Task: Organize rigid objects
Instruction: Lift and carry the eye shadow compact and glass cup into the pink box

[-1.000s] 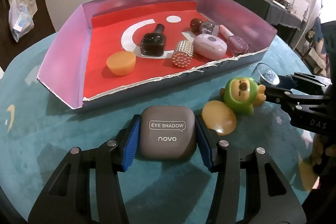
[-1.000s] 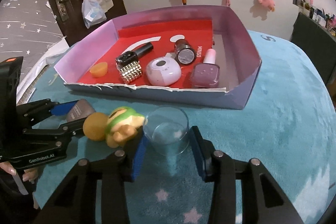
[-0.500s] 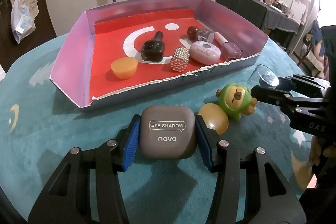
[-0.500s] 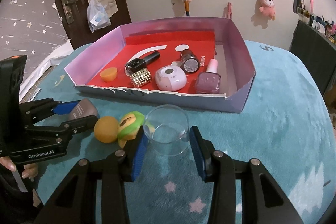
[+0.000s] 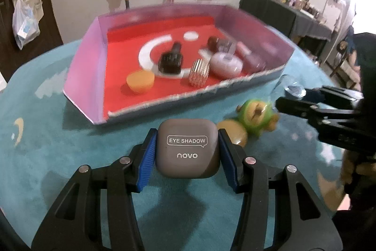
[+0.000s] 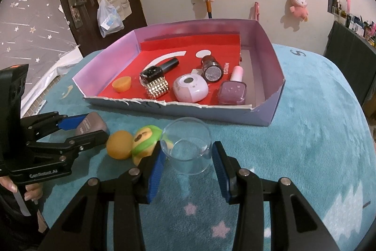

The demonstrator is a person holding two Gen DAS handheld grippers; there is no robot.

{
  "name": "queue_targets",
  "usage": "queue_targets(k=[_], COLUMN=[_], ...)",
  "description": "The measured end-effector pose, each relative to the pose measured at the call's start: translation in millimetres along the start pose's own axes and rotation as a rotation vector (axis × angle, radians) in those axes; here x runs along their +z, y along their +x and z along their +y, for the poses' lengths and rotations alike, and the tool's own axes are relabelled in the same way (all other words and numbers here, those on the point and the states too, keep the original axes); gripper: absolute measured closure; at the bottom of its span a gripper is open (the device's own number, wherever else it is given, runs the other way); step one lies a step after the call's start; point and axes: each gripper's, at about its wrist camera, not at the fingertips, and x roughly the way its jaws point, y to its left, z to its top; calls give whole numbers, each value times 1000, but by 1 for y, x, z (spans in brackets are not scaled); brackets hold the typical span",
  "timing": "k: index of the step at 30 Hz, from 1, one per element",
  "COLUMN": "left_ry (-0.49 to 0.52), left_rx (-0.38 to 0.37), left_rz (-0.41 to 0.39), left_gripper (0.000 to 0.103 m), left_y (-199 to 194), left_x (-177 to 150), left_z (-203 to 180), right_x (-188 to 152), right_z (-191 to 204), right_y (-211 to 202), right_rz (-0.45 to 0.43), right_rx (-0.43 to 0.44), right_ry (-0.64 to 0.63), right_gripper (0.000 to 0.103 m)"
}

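My left gripper [image 5: 187, 141] is shut on a grey eye shadow case [image 5: 188, 149], its blue pads pressed on both sides, just above the teal cloth. From the right wrist view the left gripper [image 6: 81, 127] and the case [image 6: 91, 126] sit at the left. My right gripper [image 6: 188, 153] is shut on a clear glass cup [image 6: 188, 145], upright. In the left wrist view the right gripper [image 5: 303, 98] and the cup [image 5: 291, 88] are at the right. The pink-walled, red-floored tray [image 6: 188, 109] stands beyond both.
A green toy figure [image 6: 145, 140] and an orange dome [image 6: 118, 144] lie on the cloth between the grippers. The tray [image 5: 84, 67] holds an orange cup [image 5: 140, 81], a black bottle [image 5: 170, 62], a studded cylinder [image 5: 198, 72], a pale oval case [image 5: 226, 65] and nail polish [image 6: 232, 88].
In both views the tray has shrunk and dropped lower in the picture, so both grippers have drawn back a little. Each keeps its hold.
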Motion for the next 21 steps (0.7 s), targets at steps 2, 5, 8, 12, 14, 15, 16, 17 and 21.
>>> queue_targets(k=[2, 5, 8, 12, 14, 15, 16, 17, 21], left_ry=[10, 19, 46, 73, 85, 86, 89, 94, 102], left_rx=[-8, -7, -25, -13, -10, 8, 17, 28, 58], left_rz=[-31, -56, -52, -2, 39, 66, 82, 100, 168], left_gripper=[55, 55, 55, 55, 55, 55, 55, 55, 55], left_y=[-13, -22, -16, 10, 27, 38, 43, 52, 78], left_x=[9, 29, 55, 88, 99, 105, 108, 112, 121], left_z=[1, 6, 13, 24, 29, 32, 34, 37, 47], right_x=[5, 21, 43, 84, 102, 108, 113, 118, 130], right_z=[0, 3, 7, 10, 13, 15, 18, 19, 22], right_y=[-6, -14, -13, 11, 30, 38, 47, 55, 87], right_rz=[-19, -55, -75, -48, -16, -4, 10, 28, 104], right_rx=[13, 33, 54, 96, 103, 100, 92, 85, 70], right_ry=[-5, -27, -57, -92, -122, -136, -151, -163, -201], right_gripper=[59, 59, 59, 59, 59, 59, 59, 59, 59])
